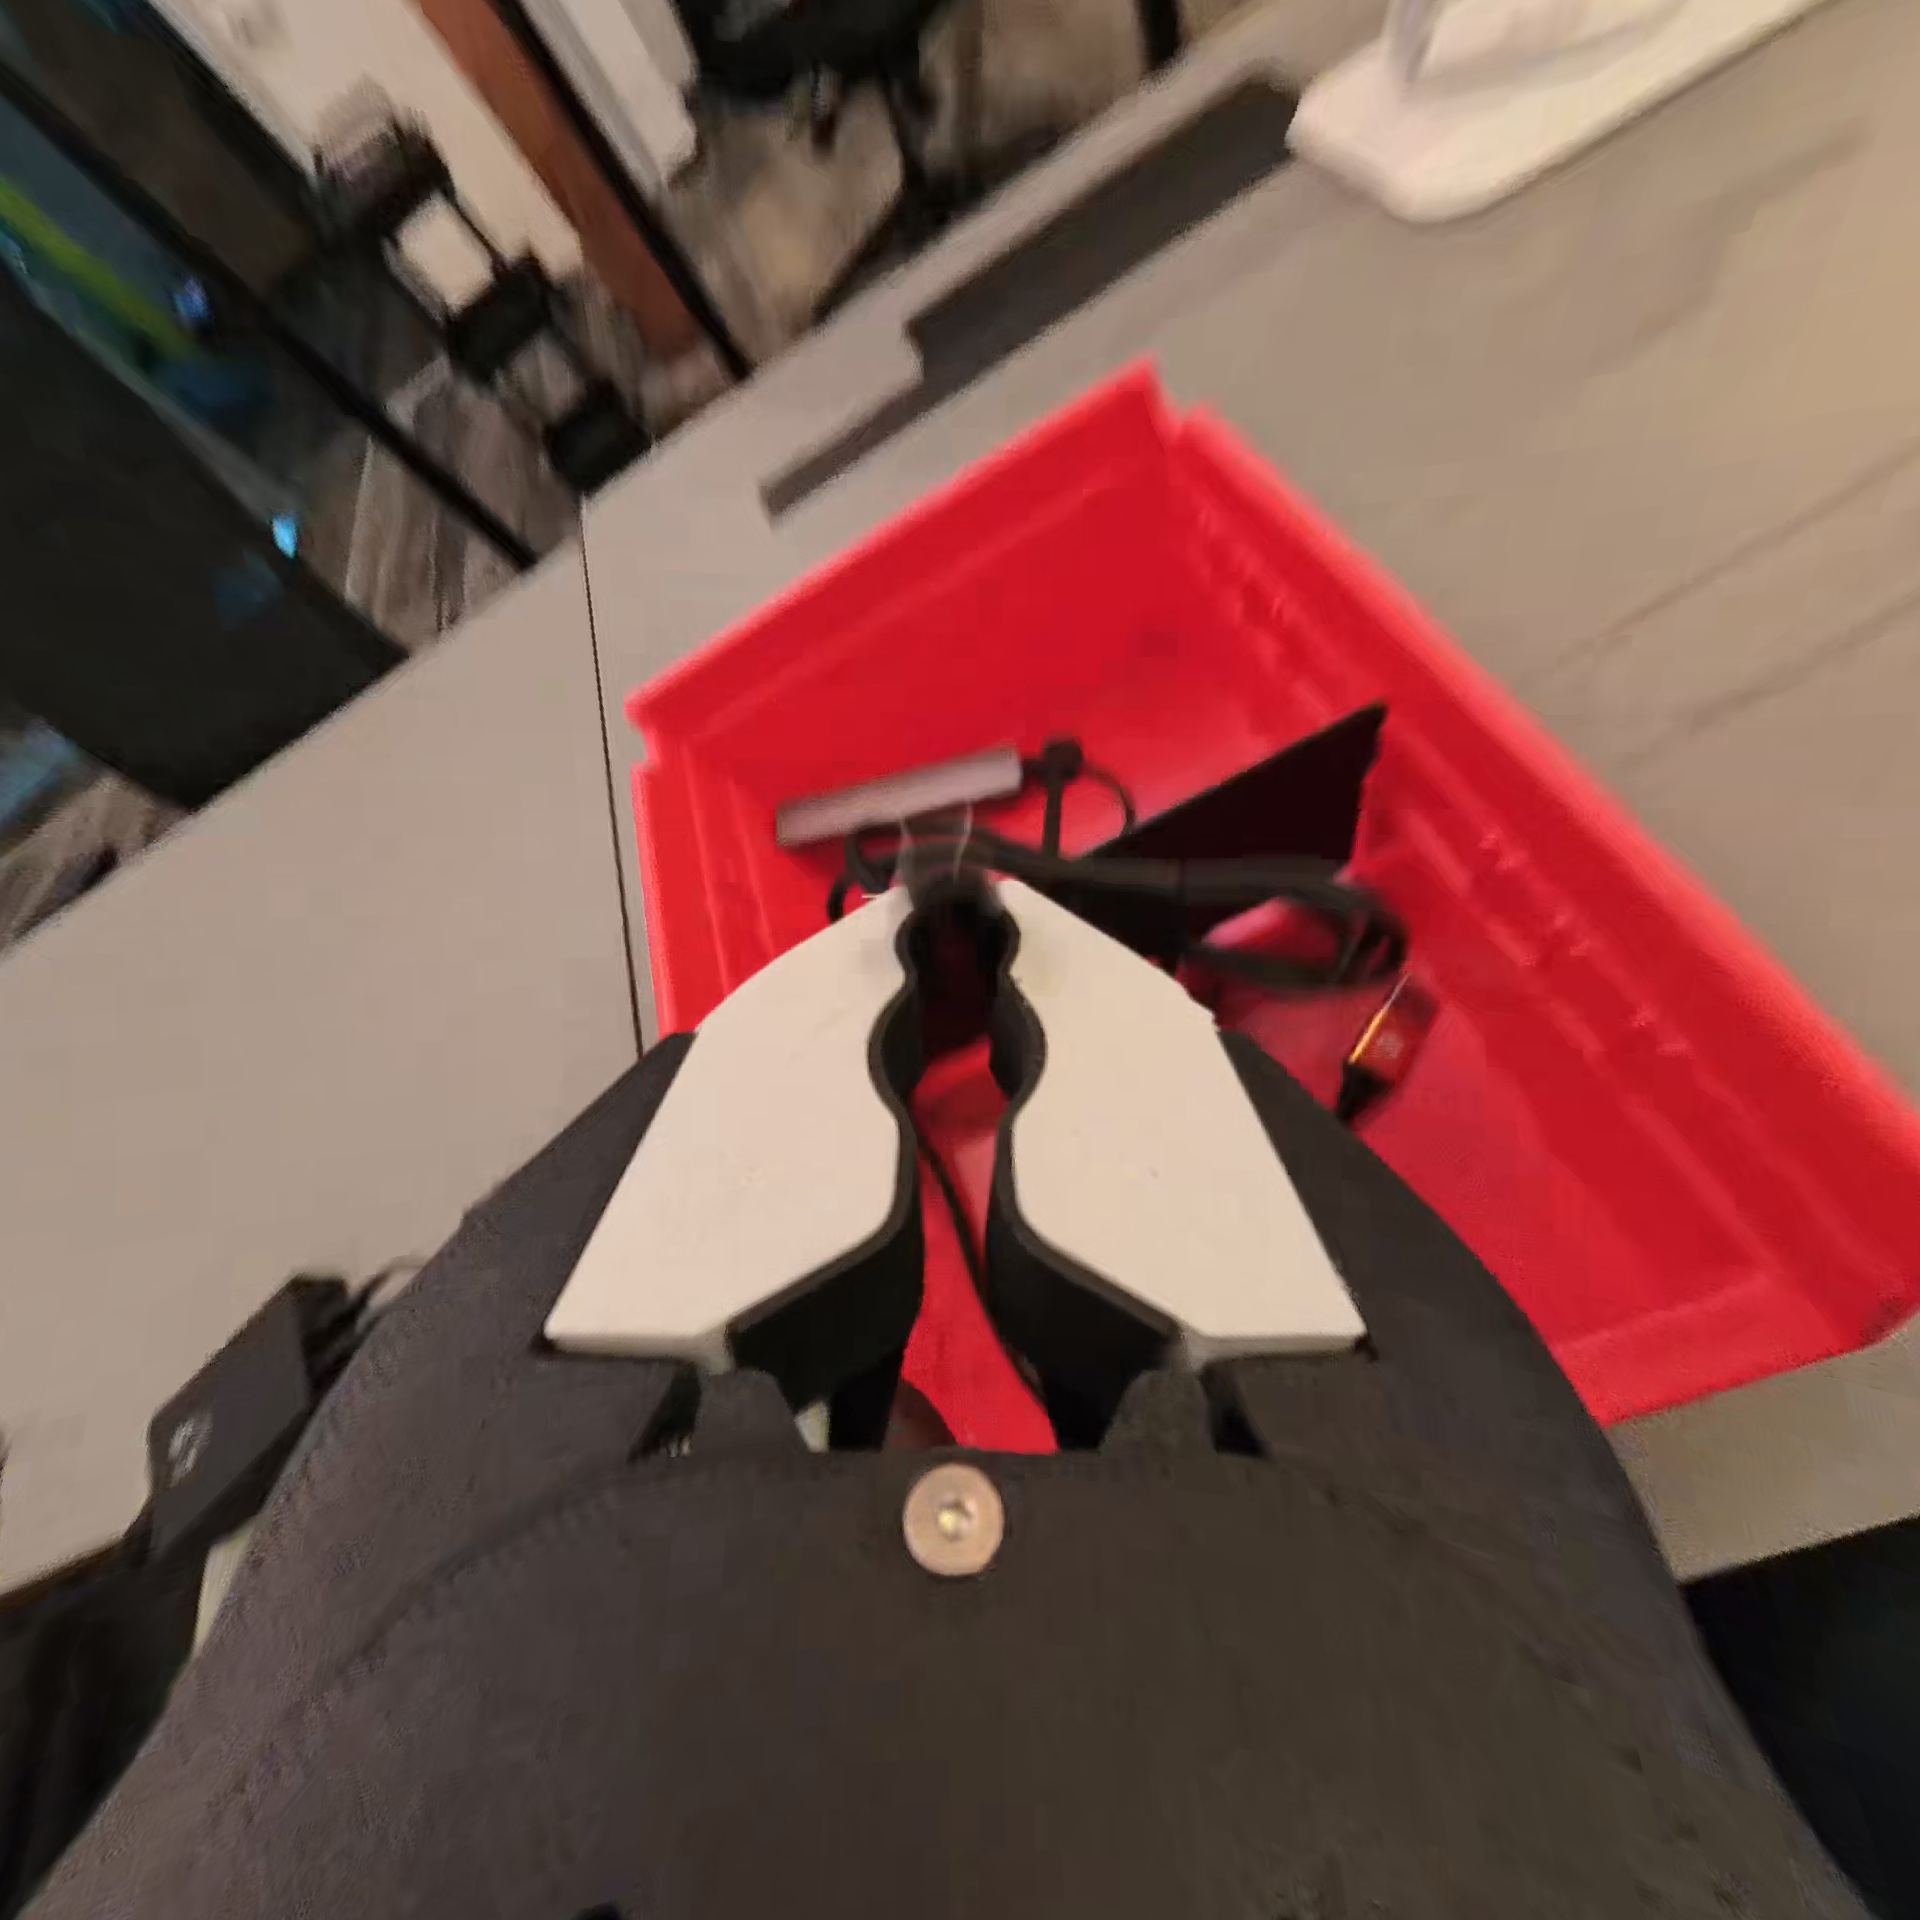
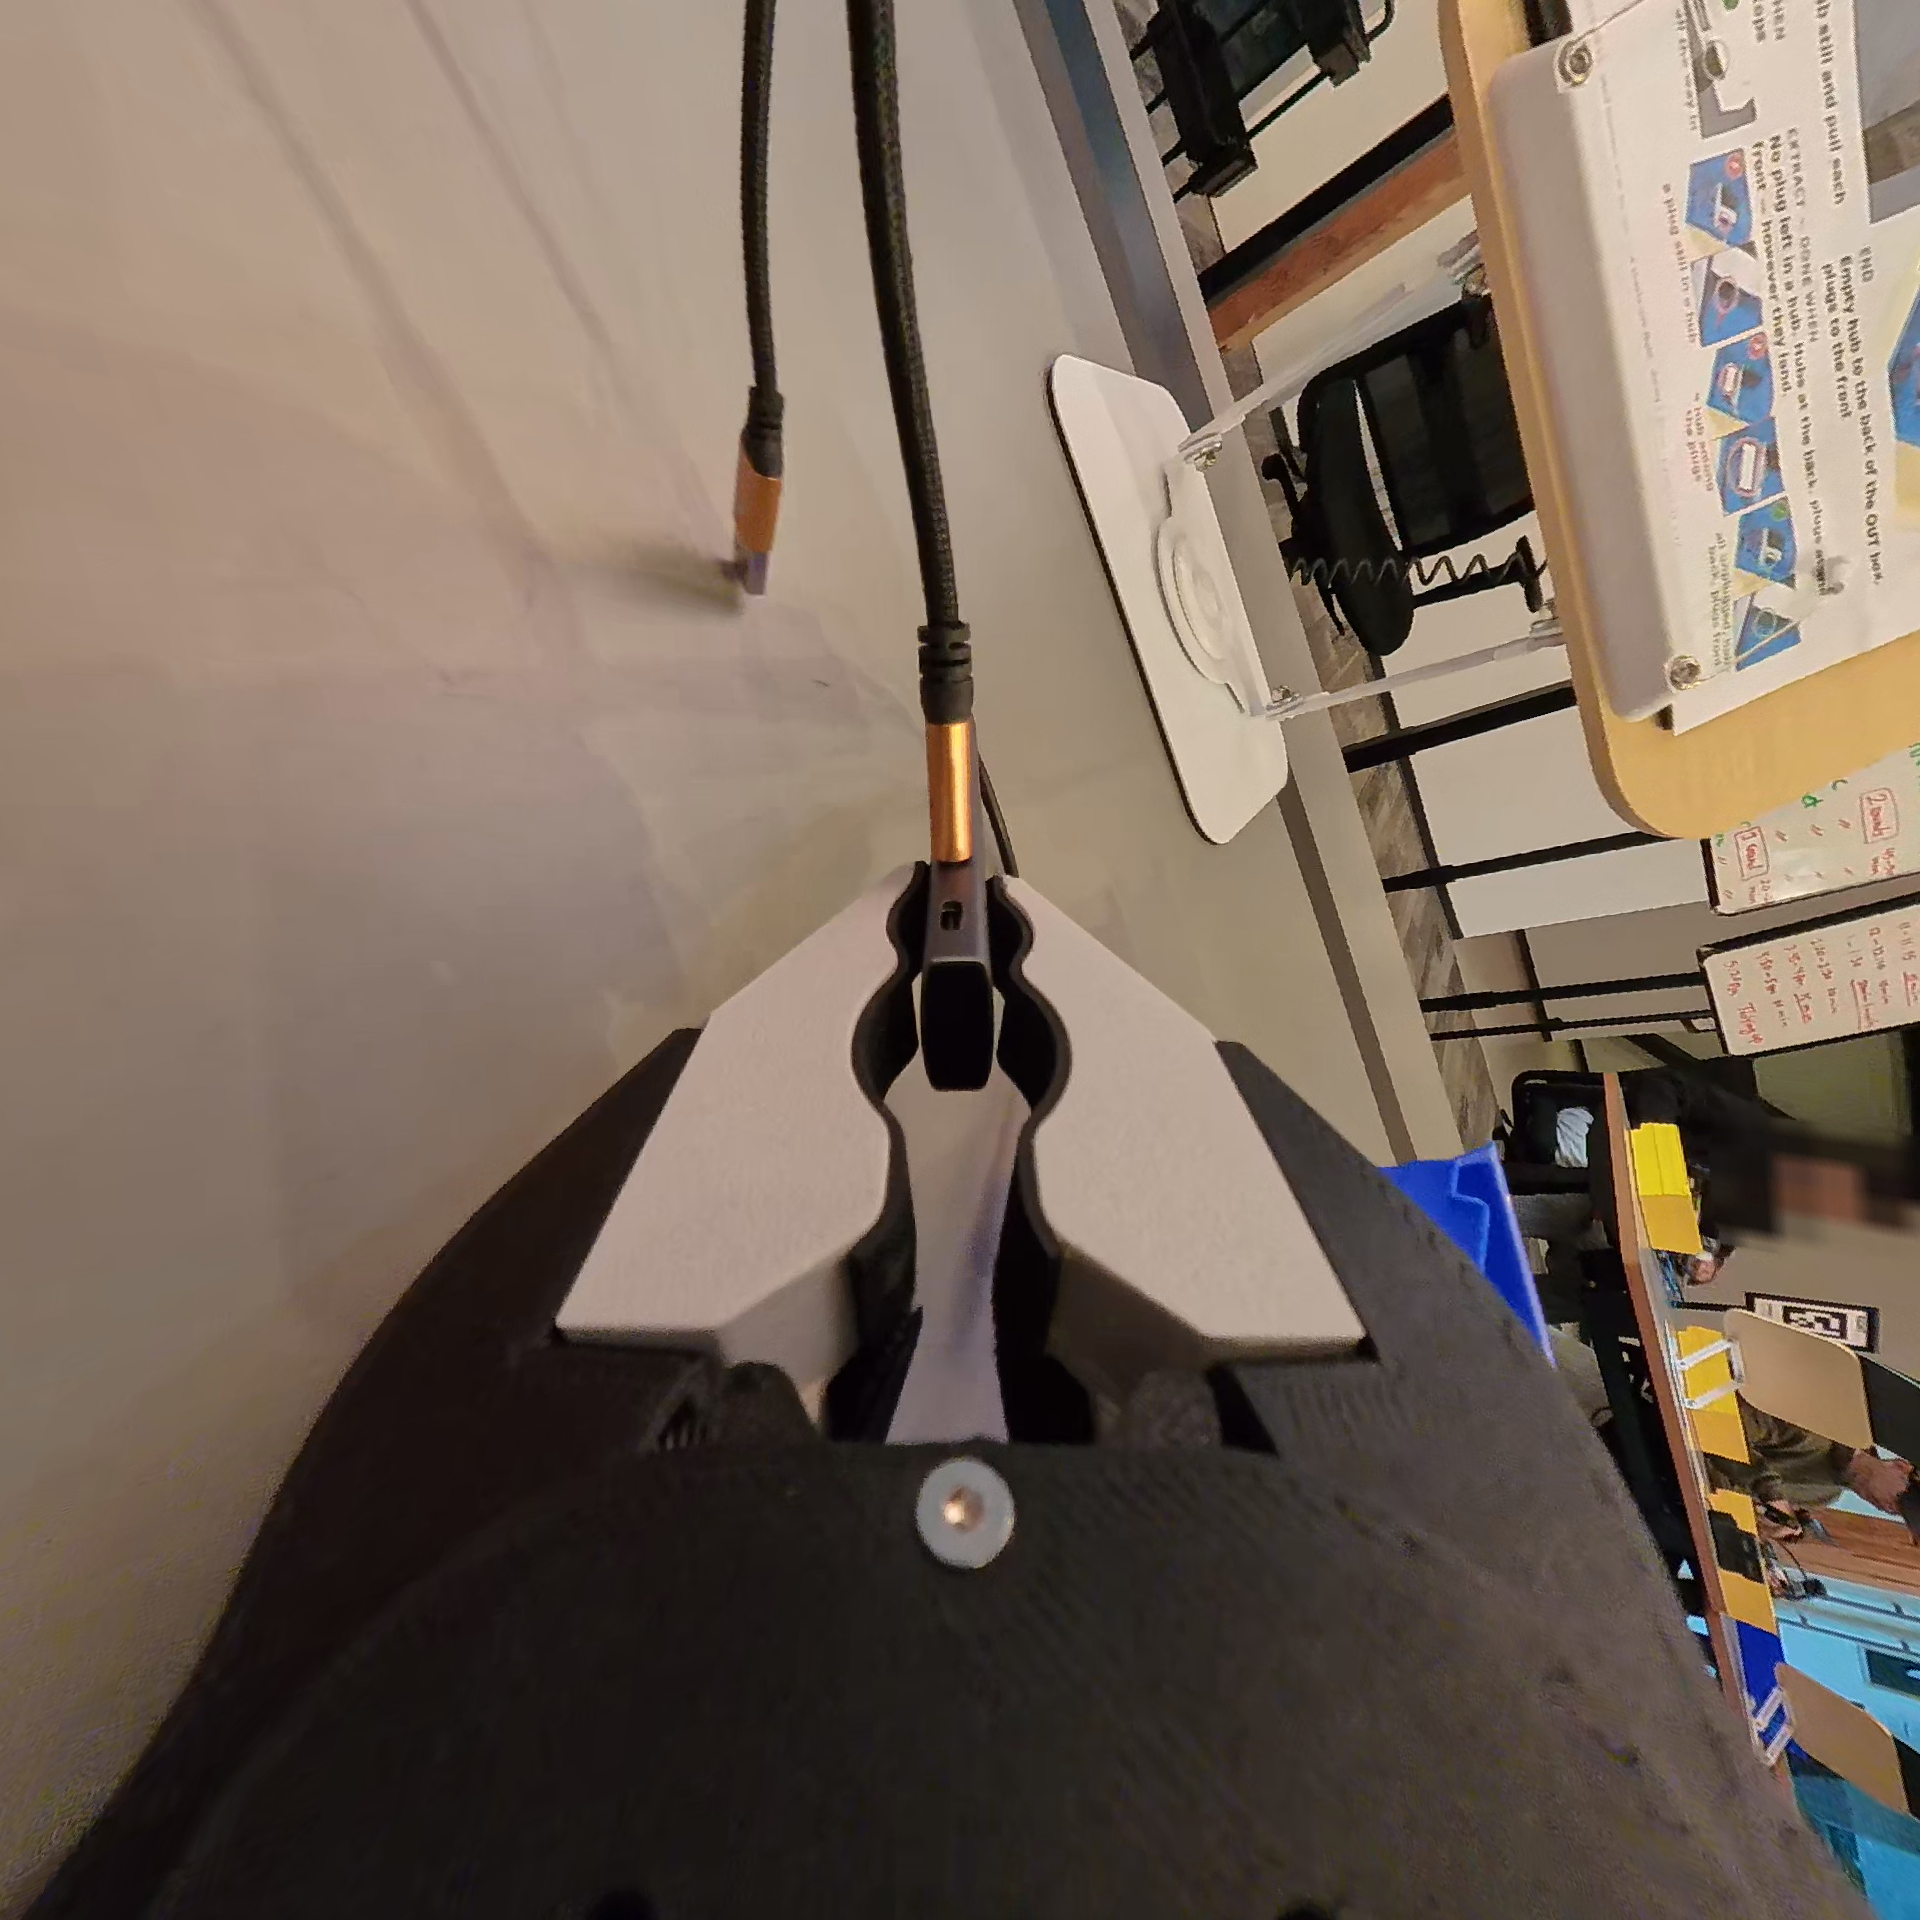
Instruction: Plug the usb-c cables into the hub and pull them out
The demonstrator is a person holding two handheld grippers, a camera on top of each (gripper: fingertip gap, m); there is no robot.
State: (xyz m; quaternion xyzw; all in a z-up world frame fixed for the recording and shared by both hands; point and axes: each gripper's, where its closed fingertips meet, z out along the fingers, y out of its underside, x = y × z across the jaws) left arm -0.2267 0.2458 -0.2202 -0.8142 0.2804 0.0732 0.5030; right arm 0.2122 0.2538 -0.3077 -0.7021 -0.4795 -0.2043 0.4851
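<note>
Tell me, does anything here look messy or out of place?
Slightly. In the red bin, black cables lie in a loose tangle beside the grey hub. The left tongs hover above them, nearly shut; the picture is blurred. The right tongs grip a copper-collared plug neatly.

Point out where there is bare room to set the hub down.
Bare grey table lies left of the red bin, and more beyond its far wall. Inside the bin it is crowded: hub, black cables and a black divider.
</note>
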